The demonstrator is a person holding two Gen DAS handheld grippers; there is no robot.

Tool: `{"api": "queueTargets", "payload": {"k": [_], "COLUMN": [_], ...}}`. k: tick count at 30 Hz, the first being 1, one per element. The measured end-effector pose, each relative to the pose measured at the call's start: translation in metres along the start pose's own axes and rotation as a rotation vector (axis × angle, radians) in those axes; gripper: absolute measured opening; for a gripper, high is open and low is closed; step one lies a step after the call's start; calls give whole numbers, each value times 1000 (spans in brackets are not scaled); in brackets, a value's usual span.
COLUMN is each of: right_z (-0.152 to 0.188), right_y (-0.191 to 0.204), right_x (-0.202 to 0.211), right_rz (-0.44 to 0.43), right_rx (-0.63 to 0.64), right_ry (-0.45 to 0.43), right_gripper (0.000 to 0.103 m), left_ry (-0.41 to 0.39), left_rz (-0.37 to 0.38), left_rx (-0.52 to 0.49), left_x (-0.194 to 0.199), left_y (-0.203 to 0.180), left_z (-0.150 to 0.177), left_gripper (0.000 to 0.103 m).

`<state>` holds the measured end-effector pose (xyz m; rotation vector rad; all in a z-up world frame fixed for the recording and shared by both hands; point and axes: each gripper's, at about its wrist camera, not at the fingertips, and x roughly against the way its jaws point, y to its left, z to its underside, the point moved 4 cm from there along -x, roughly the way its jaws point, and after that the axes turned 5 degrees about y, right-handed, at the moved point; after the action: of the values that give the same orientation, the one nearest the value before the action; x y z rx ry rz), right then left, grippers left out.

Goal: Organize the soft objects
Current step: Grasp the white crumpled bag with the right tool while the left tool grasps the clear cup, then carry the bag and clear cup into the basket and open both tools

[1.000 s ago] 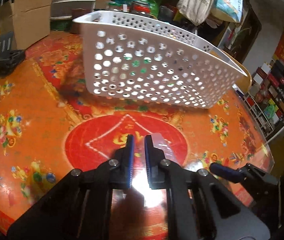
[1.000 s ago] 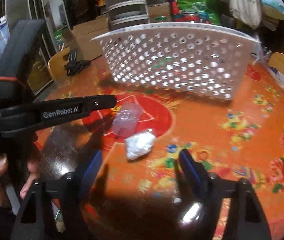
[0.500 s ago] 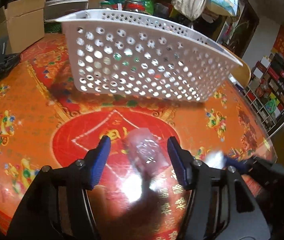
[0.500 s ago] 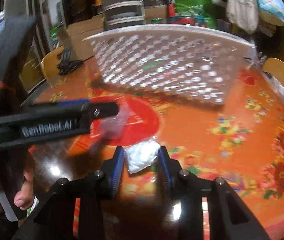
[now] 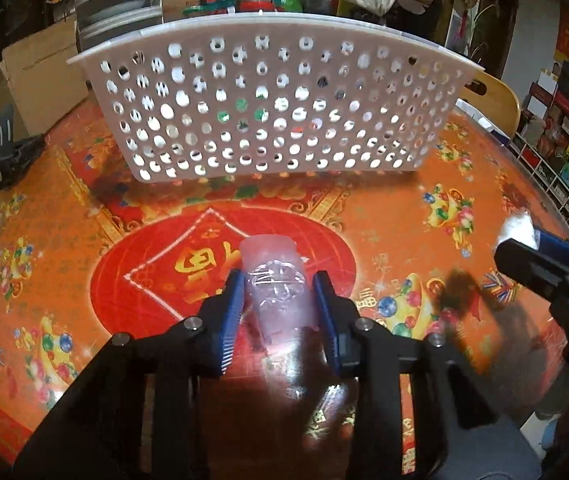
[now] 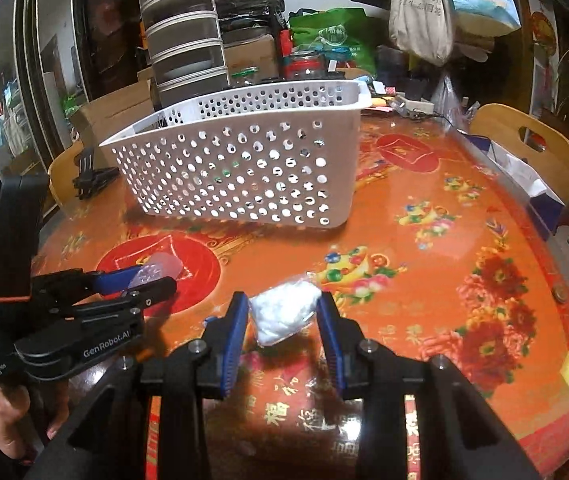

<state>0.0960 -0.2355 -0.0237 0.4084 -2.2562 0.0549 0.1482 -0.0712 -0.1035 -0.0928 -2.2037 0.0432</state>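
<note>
A white perforated basket (image 5: 276, 108) stands on the orange table; it also shows in the right wrist view (image 6: 244, 168). My left gripper (image 5: 278, 300) is shut on a clear soft pouch (image 5: 276, 284), with its blue pads against both sides. The pouch (image 6: 156, 270) and the left gripper (image 6: 140, 284) also show in the right wrist view. My right gripper (image 6: 282, 316) is shut on a white crumpled soft packet (image 6: 284, 314), lifted just above the table. The packet (image 5: 518, 228) and the right gripper (image 5: 540, 248) show at the right of the left wrist view.
A black clip-like tool (image 5: 12, 156) lies at the table's left edge. Wooden chair backs (image 6: 524, 148) stand at the far right. Cardboard boxes (image 5: 44, 68), stacked bins (image 6: 184, 48) and bags crowd behind the basket. A person's hand (image 6: 12, 416) holds the left gripper.
My left gripper opened, moved over the clear pouch and closed on it. My right gripper moved forward over the white packet, closed on it and lifted it.
</note>
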Motion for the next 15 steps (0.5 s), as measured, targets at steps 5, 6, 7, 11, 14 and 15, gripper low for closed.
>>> {"api": "queueTargets", "payload": {"k": [5, 6, 7, 11, 14, 15], "right_z": [-3, -3, -4, -8, -13, -15], "right_y": [-1, -1, -2, -2, 0, 2], "right_x": [7, 8, 9, 17, 25, 29], "right_rz": [-11, -15, -17, -29, -43, -47], "right_rx": [-1, -3, -5, -7, -1, 6], "right_ry": [-20, -25, -28, -48, -67, -75], "right_gripper": [34, 34, 34, 34, 34, 34], "left_ry": [-71, -84, -93, -134, -165, -175], "left_rz": [-39, -47, -50, -61, -65, -67], "left_rx": [-25, -22, -19, -7, -7, -7], "left_x": [26, 32, 37, 61, 81, 87], "left_y": [6, 9, 12, 26, 32, 34], "left_z": [-4, -5, -6, -12, -16, -18], "left_gripper": [32, 32, 32, 32, 32, 32]}}
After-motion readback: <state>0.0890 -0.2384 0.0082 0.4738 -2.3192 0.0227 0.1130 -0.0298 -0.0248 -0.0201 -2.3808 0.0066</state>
